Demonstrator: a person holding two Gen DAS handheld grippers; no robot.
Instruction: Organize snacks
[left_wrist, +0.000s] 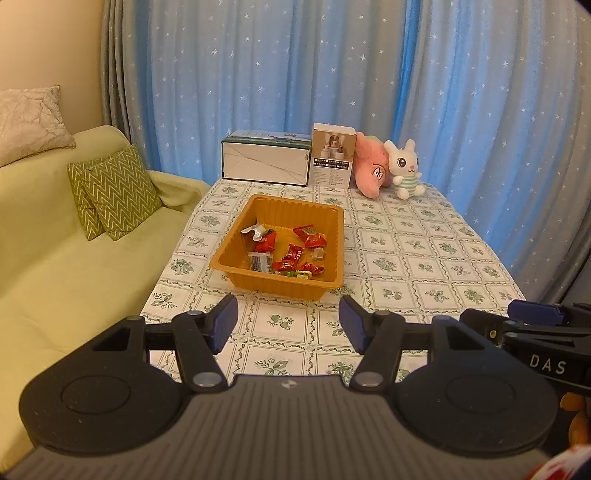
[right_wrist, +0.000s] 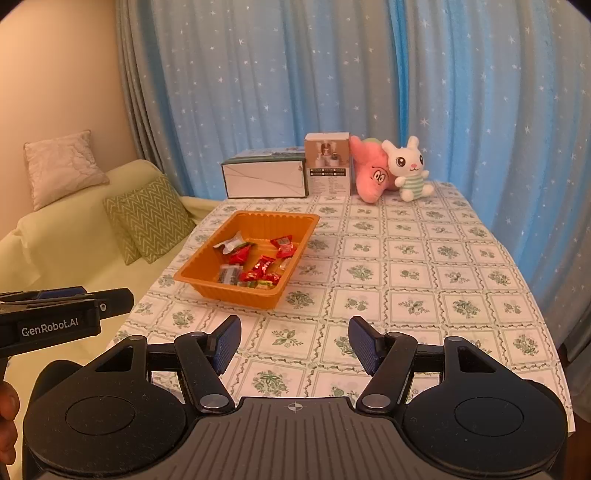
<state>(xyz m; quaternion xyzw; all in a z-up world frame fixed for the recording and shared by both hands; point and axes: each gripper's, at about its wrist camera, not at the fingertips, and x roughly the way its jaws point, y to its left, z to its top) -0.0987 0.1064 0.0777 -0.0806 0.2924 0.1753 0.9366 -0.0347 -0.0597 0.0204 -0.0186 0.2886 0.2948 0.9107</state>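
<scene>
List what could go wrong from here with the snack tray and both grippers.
1. The orange tray looks thin and light and sits near the table's left edge, beside the sofa; a push could slide it off.
2. The snack packets lie heaped and overlapping, so one grab may catch two or miss.
3. The left gripper and right gripper are close together, both with jaws open and empty; reaching in together, they might collide.
</scene>
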